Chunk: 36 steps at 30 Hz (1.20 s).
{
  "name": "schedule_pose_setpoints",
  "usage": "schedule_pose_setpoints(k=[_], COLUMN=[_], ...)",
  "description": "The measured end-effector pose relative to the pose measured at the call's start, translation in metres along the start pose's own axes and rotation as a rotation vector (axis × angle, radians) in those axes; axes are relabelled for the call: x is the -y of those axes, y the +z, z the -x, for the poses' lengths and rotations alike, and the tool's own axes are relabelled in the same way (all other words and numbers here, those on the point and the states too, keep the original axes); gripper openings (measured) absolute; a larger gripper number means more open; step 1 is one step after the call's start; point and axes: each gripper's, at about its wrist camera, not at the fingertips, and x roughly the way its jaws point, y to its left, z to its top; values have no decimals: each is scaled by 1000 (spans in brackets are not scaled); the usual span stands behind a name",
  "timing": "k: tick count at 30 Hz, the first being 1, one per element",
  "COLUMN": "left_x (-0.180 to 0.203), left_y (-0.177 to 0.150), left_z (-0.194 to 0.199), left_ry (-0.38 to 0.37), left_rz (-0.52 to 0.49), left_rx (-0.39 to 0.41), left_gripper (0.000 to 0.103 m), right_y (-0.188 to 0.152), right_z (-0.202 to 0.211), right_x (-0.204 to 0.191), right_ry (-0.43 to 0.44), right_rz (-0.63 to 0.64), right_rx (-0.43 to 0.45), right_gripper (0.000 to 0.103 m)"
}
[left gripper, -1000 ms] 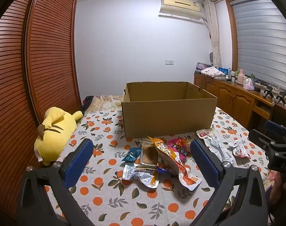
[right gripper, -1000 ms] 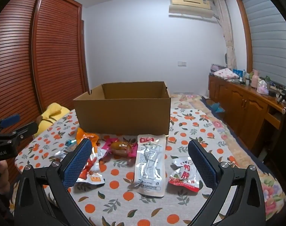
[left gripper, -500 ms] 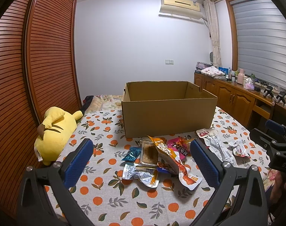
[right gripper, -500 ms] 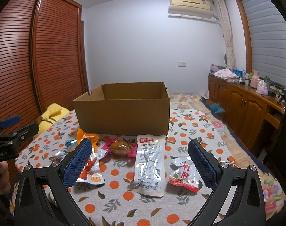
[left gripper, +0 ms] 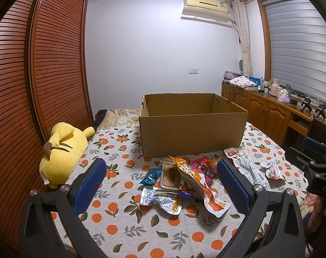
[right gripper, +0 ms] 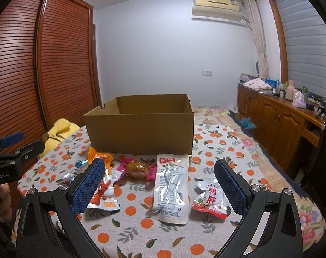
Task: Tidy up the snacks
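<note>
An open cardboard box [left gripper: 193,126] stands on the orange-print tablecloth [left gripper: 120,221]; it also shows in the right wrist view [right gripper: 141,129]. Several snack packets lie in front of it: an orange packet [left gripper: 195,180], a brown bar [left gripper: 170,175], a teal packet [left gripper: 151,176], a pink packet [right gripper: 139,168], a long silver pouch [right gripper: 171,187] and a small red-and-white pouch [right gripper: 210,198]. My left gripper [left gripper: 160,178] is open and empty, held above the left packets. My right gripper [right gripper: 158,180] is open and empty above the silver pouch.
A yellow plush toy [left gripper: 62,150] lies at the table's left edge beside the slatted wardrobe [left gripper: 34,86]. Wooden cabinets [right gripper: 277,124] with clutter on top line the right wall. The other gripper shows at each view's side [left gripper: 313,167].
</note>
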Motion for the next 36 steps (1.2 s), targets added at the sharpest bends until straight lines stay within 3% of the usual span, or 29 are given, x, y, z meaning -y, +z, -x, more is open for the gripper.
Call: schedule_pose_setpoints(k=[36], left_x=[1], left_y=[4], left_z=[3], left_ry=[-5], left_rz=[-1], left_rx=[3], left_gripper=[103], right_y=[-2], right_z=[-1], right_x=[0], right_ry=[3], right_rz=[1], right_rx=[3], right_gripper=[103])
